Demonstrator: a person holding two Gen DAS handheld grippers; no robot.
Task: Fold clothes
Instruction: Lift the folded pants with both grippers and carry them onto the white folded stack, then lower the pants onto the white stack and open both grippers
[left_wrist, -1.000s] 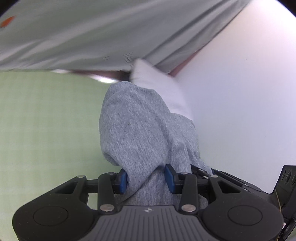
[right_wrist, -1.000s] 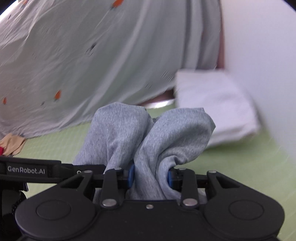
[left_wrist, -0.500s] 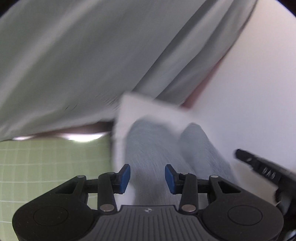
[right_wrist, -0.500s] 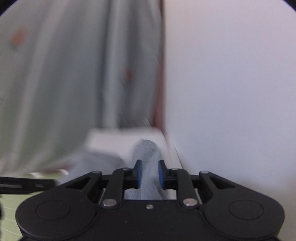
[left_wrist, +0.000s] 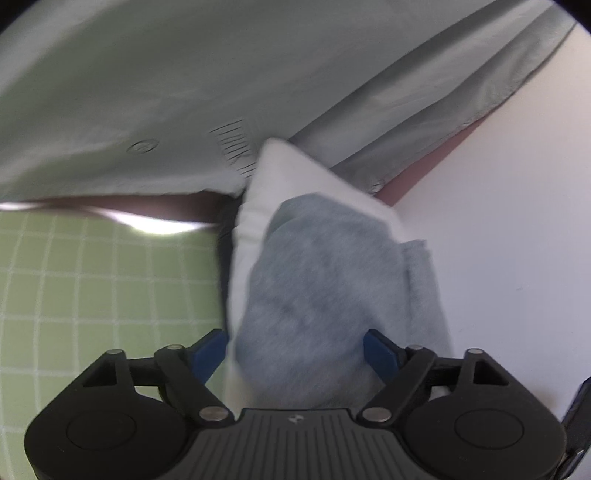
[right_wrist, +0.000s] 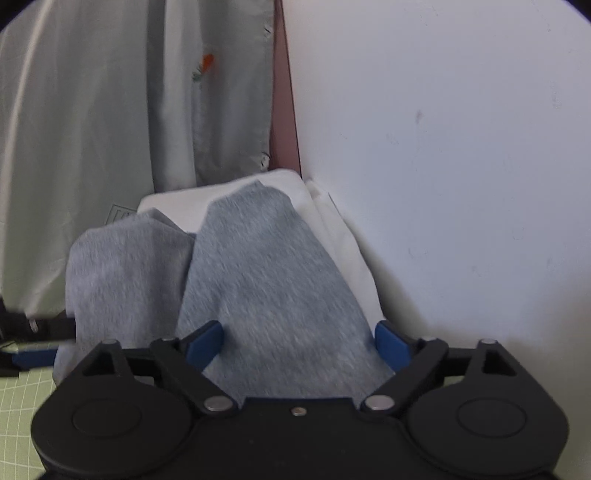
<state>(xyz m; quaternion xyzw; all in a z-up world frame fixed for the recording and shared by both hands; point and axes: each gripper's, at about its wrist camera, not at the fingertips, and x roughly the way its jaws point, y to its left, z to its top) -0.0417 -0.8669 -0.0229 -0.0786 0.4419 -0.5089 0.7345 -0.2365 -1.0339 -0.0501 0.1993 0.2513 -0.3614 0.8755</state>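
Note:
A folded grey garment lies on top of a folded white garment in the corner by the wall. My left gripper is open, its blue pads spread wide on either side of the grey cloth. In the right wrist view the same grey garment rests on the white stack. My right gripper is open too, with its pads apart beside the cloth. The near edge of the grey garment is hidden behind both gripper bodies.
A pale green-grey sheet with small orange marks hangs at the back. A white wall closes the right side. The green gridded mat stretches to the left. The left gripper's tip shows at the right view's left edge.
Both grippers carried the grey garment to the corner and set it on the white stack. Their jaws, shut on the cloth a second ago, have spread wide and let it go.

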